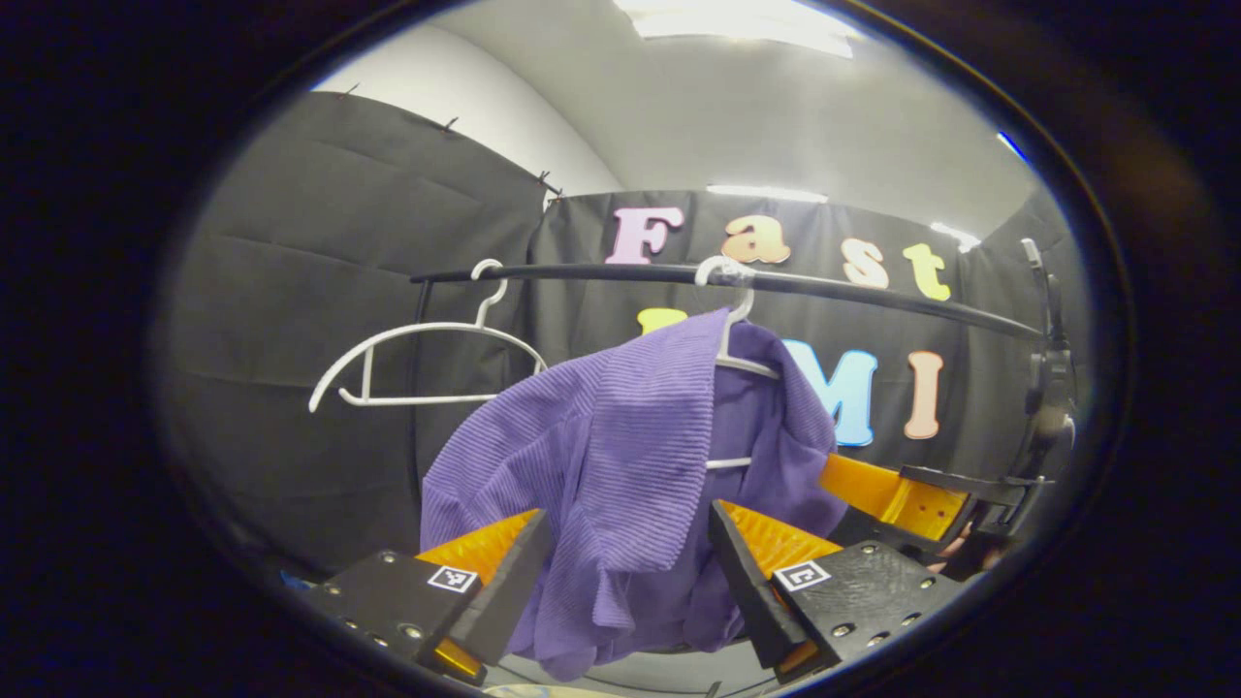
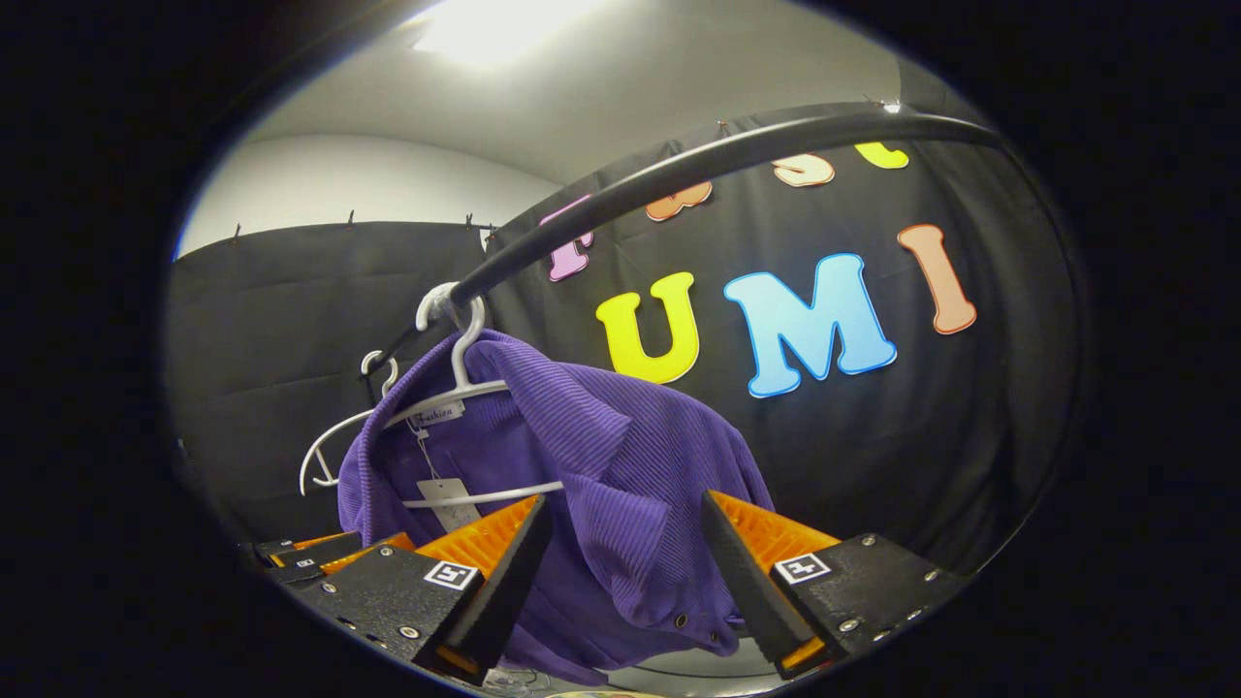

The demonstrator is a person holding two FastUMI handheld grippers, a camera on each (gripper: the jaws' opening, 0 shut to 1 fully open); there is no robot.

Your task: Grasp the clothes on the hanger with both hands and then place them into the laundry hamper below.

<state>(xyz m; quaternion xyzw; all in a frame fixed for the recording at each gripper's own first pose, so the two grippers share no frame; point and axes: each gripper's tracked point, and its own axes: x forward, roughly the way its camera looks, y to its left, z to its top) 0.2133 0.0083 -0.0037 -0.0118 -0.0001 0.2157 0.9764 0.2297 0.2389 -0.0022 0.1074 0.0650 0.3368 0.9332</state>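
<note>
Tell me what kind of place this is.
Likely a staged booth set up as a laundry or wardrobe corner: black cloth walls, a clothes rail carrying white hangers, and a purple garment hanging between each open claw's fingers.

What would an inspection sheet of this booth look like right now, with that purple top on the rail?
Surface: pale strip at the bottom edge of both views, too little to identify.
Job's things: purple ribbed garment draped on a white hanger hooked over the black rail; hamper not identified.
Clutter: an empty white hanger on the same rail; a paper tag dangling inside the garment.
Grippers: left gripper open, fabric hanging between its fingers; right gripper open, fabric between its fingers too.
Cables: nothing seen.
Surroundings: black cloth wall, white ceiling with lights.
</note>
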